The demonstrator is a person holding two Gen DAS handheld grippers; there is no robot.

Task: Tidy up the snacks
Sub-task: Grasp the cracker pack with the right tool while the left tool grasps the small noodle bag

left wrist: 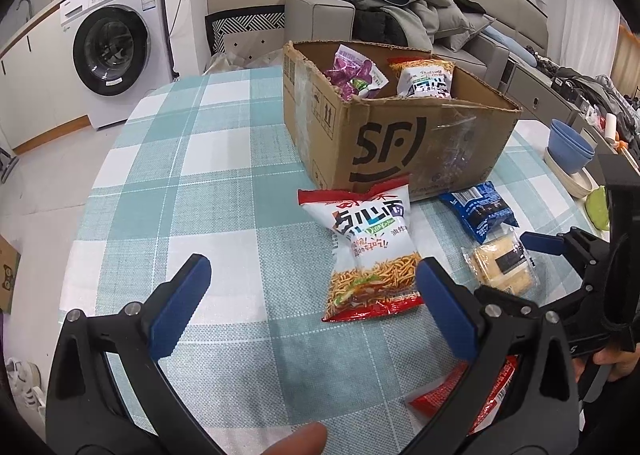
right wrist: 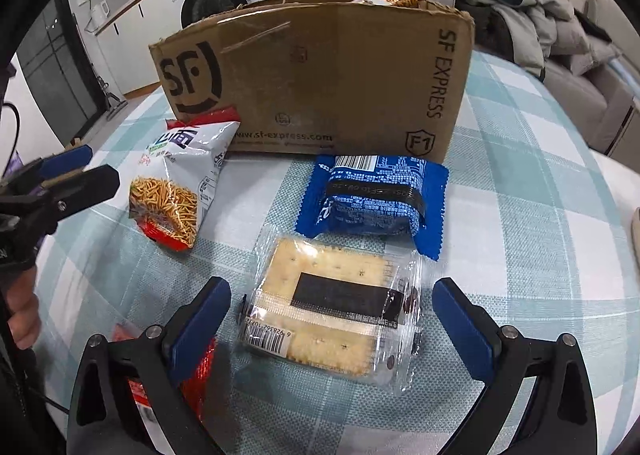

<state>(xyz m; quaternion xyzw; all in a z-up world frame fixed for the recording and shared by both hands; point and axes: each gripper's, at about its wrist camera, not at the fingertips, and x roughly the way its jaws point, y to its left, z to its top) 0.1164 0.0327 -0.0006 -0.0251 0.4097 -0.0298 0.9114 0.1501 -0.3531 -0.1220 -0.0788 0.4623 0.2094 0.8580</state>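
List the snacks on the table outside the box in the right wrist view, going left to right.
Red packet under the left finger → noodle snack bag → clear cracker pack → blue wrapped pack.

The tablecloth is a check of pale teal and white squares. The cardboard box near the tabletop's far edge is plain brown with black printing. In front of it the noodle snack bag is white with red top and bottom bands and golden-orange fried strands pictured — a matching bag shows inside the box beside a purple-and-white packet. The wrapped packet is deep blue with lighter blue print. The cracker pack is clear film over pale yellow crackers, crossed by a black label. Both grippers' finger pads are blue on black frames.
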